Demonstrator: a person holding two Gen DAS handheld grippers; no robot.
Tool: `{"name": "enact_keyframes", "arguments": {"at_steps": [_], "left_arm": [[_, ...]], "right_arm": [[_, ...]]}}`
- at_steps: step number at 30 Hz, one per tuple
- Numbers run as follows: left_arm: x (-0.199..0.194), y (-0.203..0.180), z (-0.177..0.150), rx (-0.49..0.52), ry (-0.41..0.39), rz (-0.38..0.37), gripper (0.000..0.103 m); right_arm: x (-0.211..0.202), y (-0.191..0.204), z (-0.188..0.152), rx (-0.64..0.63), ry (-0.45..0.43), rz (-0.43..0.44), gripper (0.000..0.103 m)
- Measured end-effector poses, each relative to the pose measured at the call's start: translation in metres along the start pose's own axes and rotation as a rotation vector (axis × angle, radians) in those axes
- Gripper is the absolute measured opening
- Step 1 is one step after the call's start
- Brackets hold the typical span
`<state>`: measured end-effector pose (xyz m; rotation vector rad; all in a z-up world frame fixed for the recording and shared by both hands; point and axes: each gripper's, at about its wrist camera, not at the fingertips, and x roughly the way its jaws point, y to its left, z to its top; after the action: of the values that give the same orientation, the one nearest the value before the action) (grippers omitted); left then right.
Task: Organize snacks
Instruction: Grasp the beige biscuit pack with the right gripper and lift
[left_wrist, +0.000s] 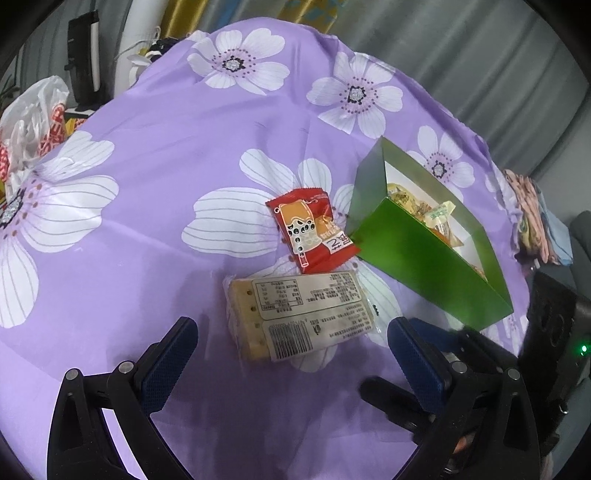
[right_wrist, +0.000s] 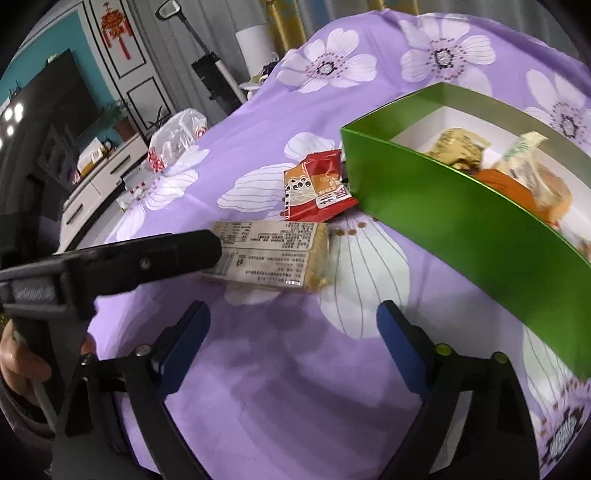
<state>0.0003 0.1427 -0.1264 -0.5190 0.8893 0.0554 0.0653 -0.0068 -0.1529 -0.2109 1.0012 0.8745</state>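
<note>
Hovering low, both left tongs (left_wrist: 291, 343) and right tongs (right_wrist: 293, 325) gape, seemingly above the cracker pack (left_wrist: 299, 314).

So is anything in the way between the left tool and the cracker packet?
No. The open left tool sits just before the clear rectangular cracker packet; only bare purple flowered cloth lies between them.

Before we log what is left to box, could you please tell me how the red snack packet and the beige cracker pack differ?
The red foil snack packet is smaller and shows cartoon artwork; the beige cracker pack is longer, showing a printed label and barcode. The red packet touches the green cardboard box; the cracker pack lies apart, nearer the open left gripper. Both lie flat on the purple floral cloth, unboxed.
</note>
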Motion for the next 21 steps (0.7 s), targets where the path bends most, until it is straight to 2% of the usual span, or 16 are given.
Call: {"name": "enact_keyframes", "arguments": {"at_steps": [9, 12, 14, 16, 21], "left_arm": [[0.012, 0.003, 0.003, -0.001, 0.02, -0.022, 0.101], [0.013, 0.008, 0.003, -0.025, 0.023, -0.03, 0.097], [0.013, 0.011, 0.003, -0.043, 0.017, -0.03, 0.085], [0.014, 0.013, 0.005, -0.052, 0.021, -0.04, 0.079], [0.016, 0.011, 0.003, -0.033, 0.033, -0.042, 0.077]], "right_arm": [[0.019, 0.002, 0.016, -0.087, 0.042, 0.015, 0.079], [0.024, 0.001, 0.021, -0.11, 0.05, 0.032, 0.079], [0.026, 0.002, 0.022, -0.127, 0.052, 0.05, 0.078], [0.028, 0.005, 0.023, -0.149, 0.057, 0.067, 0.073], [0.029, 0.008, 0.023, -0.161, 0.058, 0.069, 0.063]]}}
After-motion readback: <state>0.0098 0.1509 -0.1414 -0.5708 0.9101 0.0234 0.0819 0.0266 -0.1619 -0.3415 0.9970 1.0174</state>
